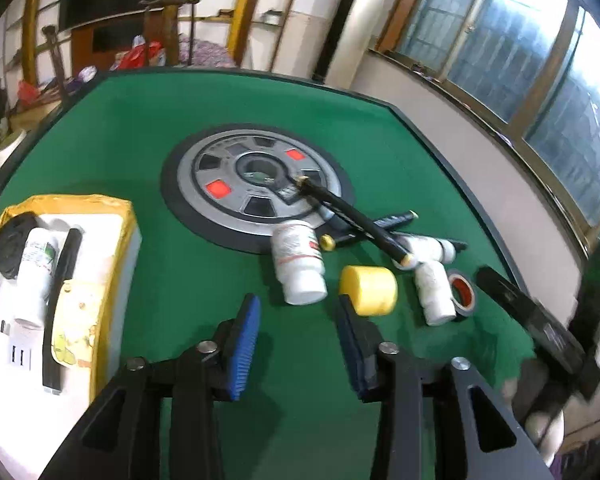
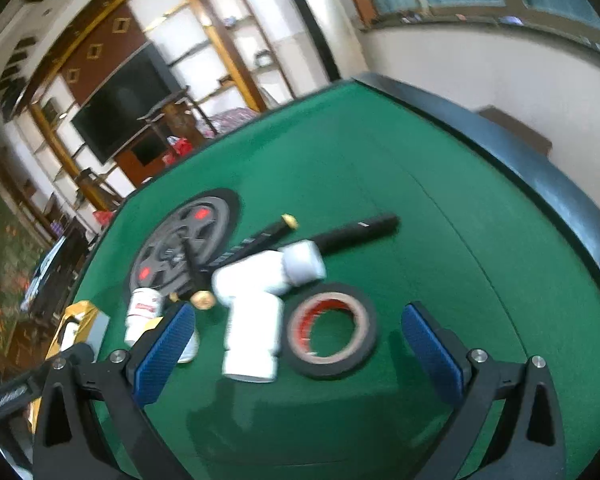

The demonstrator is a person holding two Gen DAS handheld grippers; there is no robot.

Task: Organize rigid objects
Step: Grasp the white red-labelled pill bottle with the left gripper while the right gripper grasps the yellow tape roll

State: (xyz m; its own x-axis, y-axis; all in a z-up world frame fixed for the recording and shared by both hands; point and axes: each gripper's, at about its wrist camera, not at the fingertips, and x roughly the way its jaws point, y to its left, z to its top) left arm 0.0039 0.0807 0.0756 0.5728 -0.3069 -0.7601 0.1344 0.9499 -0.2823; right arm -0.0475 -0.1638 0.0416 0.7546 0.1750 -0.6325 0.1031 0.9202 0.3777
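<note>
**Both grippers empty over the clutter on the green table**

Lowest in the left wrist view, the left gripper [image 1: 298, 340] stands part open with nothing between its blue pads. Just above it lie a white bottle [image 1: 298, 264] and a yellow cylinder [image 1: 368, 290], the cylinder almost touching the right pad. At the left edge of the frame, a yellow-rimmed box [image 1: 116, 240] already holds a bottle and dark sticks.

In the right wrist view, the right gripper [image 2: 300, 340] is wide open and empty, with a white pipe fitting [image 2: 256, 308] and a roll of black tape [image 2: 332, 332] between its fingers, lower centre. Beyond them, black sticks [image 2: 356, 228] lie crossed towards the round hub [image 2: 188, 236] at mid-left.

The fitting looks stiff, light and smooth, so it may slip; a grip across its straight lower leg seems best. The tape roll is flat, probably best pinched across its rim.
</note>
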